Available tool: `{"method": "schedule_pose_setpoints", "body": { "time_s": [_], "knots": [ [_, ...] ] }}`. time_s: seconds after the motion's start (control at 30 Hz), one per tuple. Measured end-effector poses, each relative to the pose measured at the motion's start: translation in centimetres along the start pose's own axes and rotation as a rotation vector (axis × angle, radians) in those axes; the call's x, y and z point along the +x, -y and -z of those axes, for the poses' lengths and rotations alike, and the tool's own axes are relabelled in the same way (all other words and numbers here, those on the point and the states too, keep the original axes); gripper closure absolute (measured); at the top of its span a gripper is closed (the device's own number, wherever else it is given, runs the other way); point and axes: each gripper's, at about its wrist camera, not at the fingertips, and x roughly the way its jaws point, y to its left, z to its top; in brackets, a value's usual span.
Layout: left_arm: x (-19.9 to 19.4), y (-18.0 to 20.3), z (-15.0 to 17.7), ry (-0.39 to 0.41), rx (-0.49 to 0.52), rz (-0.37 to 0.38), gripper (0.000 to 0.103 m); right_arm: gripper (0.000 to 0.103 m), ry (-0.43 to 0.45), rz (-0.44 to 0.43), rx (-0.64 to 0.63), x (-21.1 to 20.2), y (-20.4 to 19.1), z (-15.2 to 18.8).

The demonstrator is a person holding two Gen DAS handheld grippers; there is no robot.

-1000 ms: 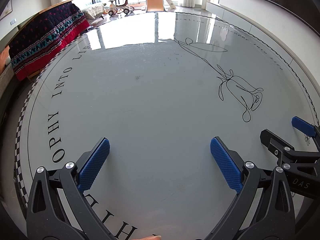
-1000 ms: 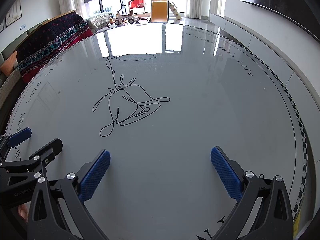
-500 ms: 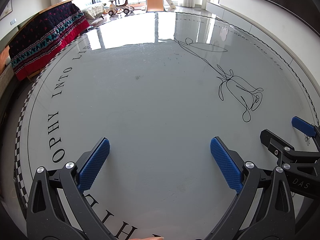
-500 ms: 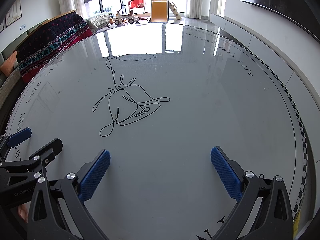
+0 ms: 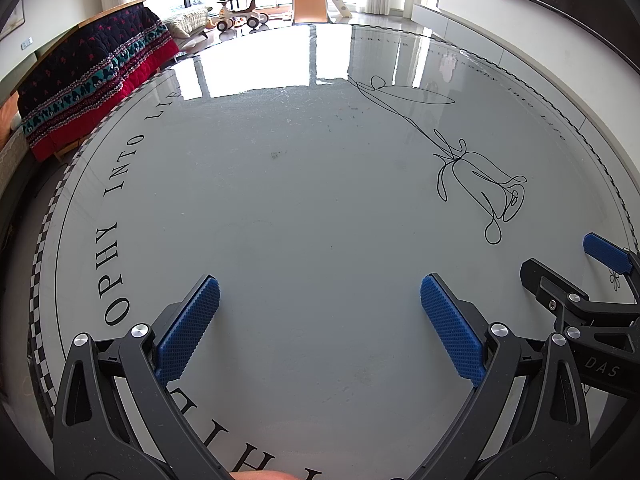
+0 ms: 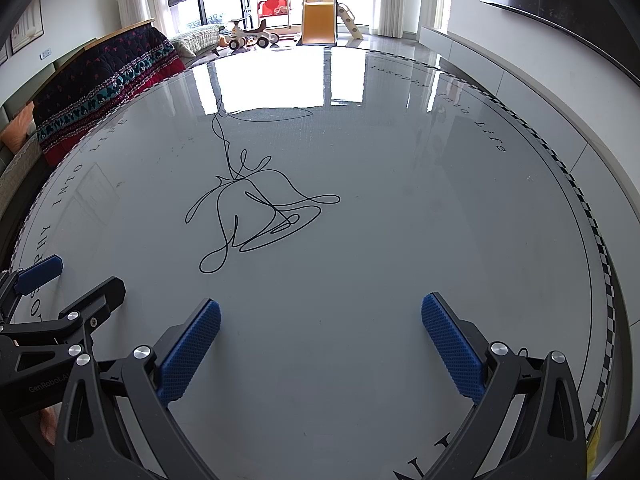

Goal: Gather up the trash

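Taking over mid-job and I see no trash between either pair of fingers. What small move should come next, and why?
Probably pan both grippers to look past the round table. The left gripper and right gripper are open and empty, and the tabletop shows only printed lettering, a line-drawn flower and a faint speck too small to identify. No trash or bin is in view.

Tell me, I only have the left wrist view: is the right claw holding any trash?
Observer: No. The right claw is open, with nothing between its pads.
Operator: Any trash on the table ahead of it?
Observer: None shows. The table there carries only its printed line drawing and lettering.
Operator: Anything past the right rim?
Observer: A small yellow patch at the lower right edge, too cut off to identify.
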Motion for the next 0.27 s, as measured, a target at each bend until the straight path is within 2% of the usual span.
{"method": "schedule_pose_setpoints", "body": {
  "time_s": [0.27],
  "knots": [
    [-0.02,0.02,0.03,0.0,0.0,0.0,0.006,0.003,0.0,0.0,0.0,0.01,-0.01,-0.03]
  ]
}}
